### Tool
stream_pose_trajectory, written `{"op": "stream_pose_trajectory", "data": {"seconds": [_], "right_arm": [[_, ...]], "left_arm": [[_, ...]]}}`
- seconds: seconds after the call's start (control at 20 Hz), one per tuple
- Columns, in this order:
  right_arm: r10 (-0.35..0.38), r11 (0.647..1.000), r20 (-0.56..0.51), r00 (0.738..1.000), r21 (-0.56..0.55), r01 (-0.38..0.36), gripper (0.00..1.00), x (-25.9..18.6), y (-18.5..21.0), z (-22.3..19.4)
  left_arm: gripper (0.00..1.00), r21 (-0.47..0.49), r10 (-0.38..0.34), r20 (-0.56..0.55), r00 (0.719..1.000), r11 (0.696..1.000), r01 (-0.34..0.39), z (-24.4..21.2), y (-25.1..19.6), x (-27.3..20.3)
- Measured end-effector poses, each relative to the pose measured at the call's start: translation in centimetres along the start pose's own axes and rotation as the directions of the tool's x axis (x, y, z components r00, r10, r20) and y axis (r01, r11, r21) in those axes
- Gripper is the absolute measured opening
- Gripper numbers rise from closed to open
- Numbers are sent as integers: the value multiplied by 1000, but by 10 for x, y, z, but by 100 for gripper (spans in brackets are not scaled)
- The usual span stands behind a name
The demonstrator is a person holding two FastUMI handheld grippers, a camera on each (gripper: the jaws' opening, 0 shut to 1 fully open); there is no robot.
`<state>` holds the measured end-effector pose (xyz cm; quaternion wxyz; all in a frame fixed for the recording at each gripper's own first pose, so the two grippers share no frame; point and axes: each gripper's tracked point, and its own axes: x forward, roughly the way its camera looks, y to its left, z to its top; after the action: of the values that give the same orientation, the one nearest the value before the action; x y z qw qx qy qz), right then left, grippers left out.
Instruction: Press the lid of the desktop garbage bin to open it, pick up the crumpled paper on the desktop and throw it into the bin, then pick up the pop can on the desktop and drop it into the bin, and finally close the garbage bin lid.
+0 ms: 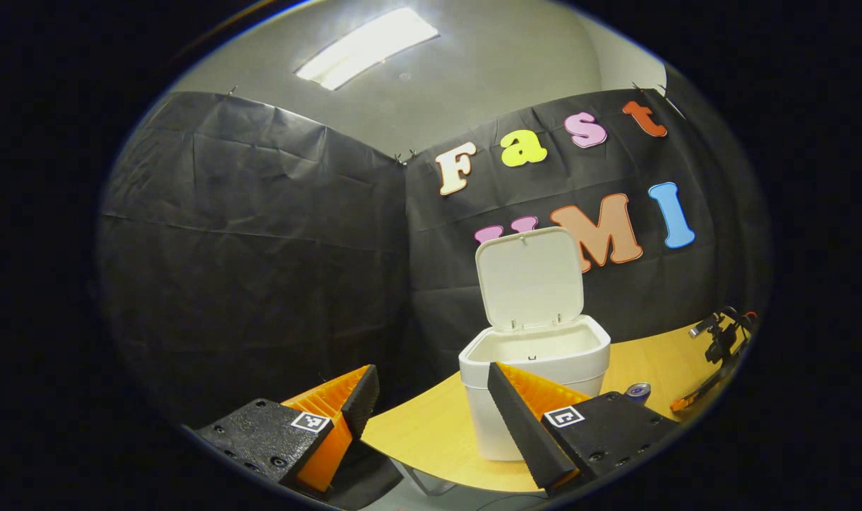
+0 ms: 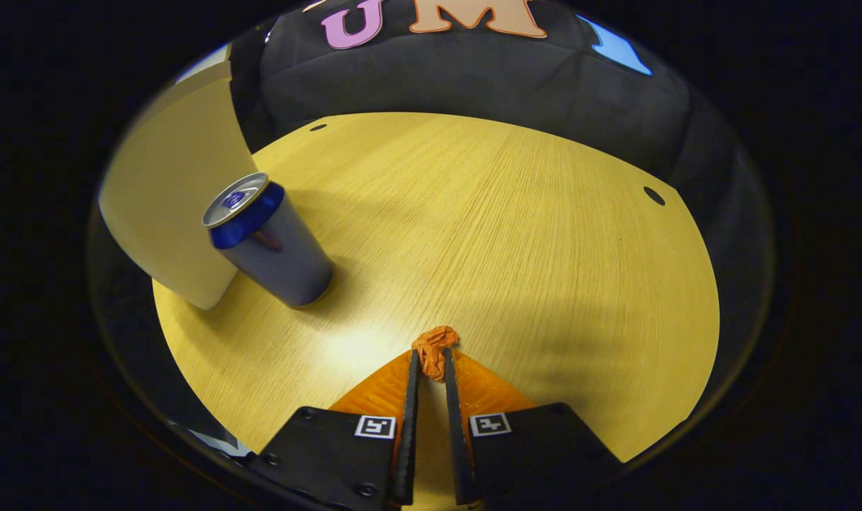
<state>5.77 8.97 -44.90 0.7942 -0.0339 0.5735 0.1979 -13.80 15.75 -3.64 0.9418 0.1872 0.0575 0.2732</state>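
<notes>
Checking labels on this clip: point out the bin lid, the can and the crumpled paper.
bin lid (image 1: 530, 278), left gripper view, inner face.
can (image 2: 278, 252), right gripper view, side wall.
crumpled paper (image 2: 434, 349), right gripper view, top of the wad.

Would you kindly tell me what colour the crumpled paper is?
Orange; the crumpled paper shows best in the right gripper view, pinched in that claw.

The left gripper view faces the open white plastic bin (image 1: 533, 355) nearby, level; the right gripper view looks down beside that bin (image 2: 168, 191).

I am in a test booth.
Black cloth (image 1: 260, 234) hangs around my wooden table (image 2: 516, 234), under a ceiling light (image 1: 367, 46).
</notes>
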Motion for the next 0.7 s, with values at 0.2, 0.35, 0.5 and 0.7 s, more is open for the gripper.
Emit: {"op": "stream_pose_trajectory", "data": {"seconds": [0.2, 0.35, 0.5, 0.7], "right_arm": [[23, 1000, 54, 998, 7, -24, 19, -22, -1, 15], [55, 998, 124, 991, 4, -56, 19, -56, 5, 44], [119, 993, 239, 964, -19, -118, 18, -105, 31, 89], [241, 970, 421, 875, -124, -208, 18, -187, 89, 165]], "left_arm": [[93, 12, -12, 13, 1000, 1000, 11, 3, -1, 2], [93, 1, -17, 9, 1000, 1000, 17, 1, -1, 3], [93, -13, -21, 5, 1000, 1000, 21, -3, -1, 2], [93, -29, -22, 3, 1000, 999, 22, -7, 0, 5]]}}
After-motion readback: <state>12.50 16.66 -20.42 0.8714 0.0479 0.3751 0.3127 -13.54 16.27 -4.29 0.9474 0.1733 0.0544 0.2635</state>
